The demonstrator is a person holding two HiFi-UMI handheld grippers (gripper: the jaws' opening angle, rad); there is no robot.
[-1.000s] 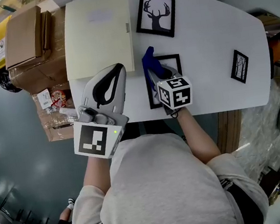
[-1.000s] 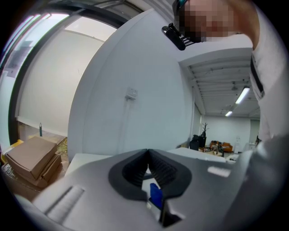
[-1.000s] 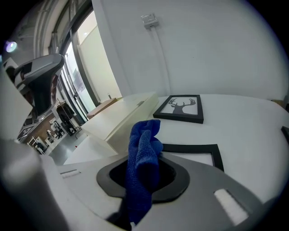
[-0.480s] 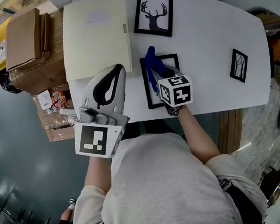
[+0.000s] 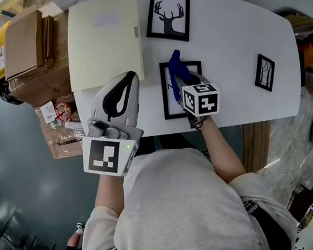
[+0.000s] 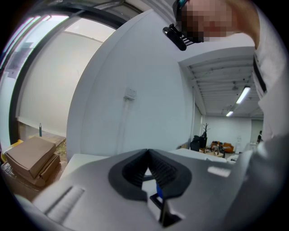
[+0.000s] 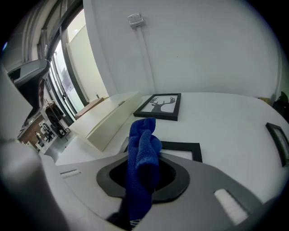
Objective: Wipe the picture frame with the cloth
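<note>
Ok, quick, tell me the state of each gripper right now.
Left gripper: closed, nothing between the jaws.
Right gripper: closed on the blue cloth.

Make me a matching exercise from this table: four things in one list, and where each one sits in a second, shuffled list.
1. blue cloth
2. deer picture
3. small tree picture
4. cream box

A. at the left end of the table
B. clamped in the right gripper
C. alone near the table's right end
D. at the far edge, just right of the cream box

Pairs: 1-B, 2-D, 3-C, 4-A
</note>
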